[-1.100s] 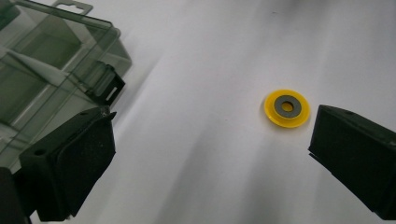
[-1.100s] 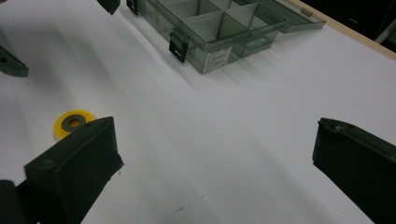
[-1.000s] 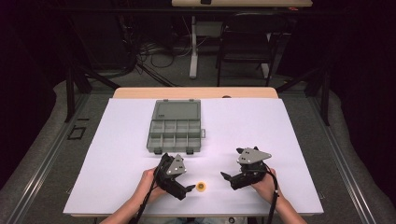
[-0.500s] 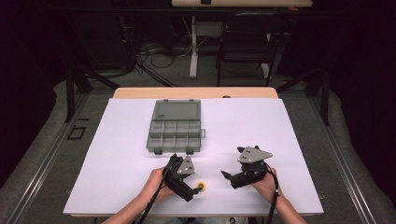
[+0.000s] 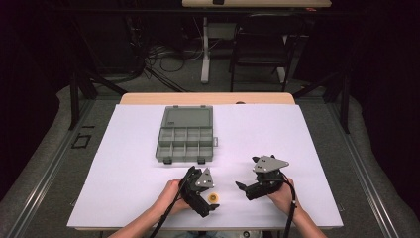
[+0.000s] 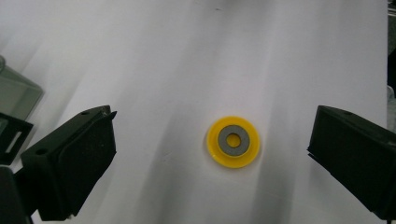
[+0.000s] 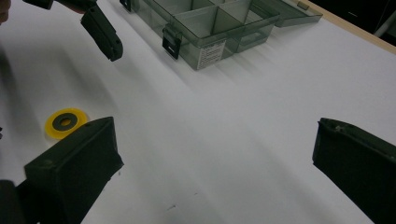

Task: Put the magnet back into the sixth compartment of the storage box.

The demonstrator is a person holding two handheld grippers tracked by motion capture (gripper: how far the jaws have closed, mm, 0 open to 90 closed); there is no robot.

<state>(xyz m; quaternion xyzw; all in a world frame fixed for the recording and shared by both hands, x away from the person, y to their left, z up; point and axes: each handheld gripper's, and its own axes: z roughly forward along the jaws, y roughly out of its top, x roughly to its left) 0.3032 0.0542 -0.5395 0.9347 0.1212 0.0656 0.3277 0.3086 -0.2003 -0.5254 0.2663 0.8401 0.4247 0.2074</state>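
A white-covered desk point(image 5: 124, 188) fills the working area, with a grey compartment organizer box point(image 5: 185, 141) standing open toward its far side, its lid laid back and its visible compartments apparently empty. At the near edge a person's two hands each hold a gripper. The right gripper point(image 5: 241, 187) sits to the right and takes no part, its fingers point(image 7: 74, 172) spread wide with nothing between them but bare desk. The left gripper point(image 5: 214, 207) is tilted down over the work, its fingers point(image 6: 74, 163) also wide apart and holding nothing. Between them, flat on the desk, lies a small yellow disc with a grey ring at its centre point(image 6: 233, 141), a washer-like part seen in the high view just beside the left gripper's tips point(image 5: 213, 199). It lies ahead of the left fingers and somewhat nearer one of them; being round, it offers no long axis to line up on. The left hand is plainly the nearer, and closing squarely on the disc looks to need a small sideways correction first.
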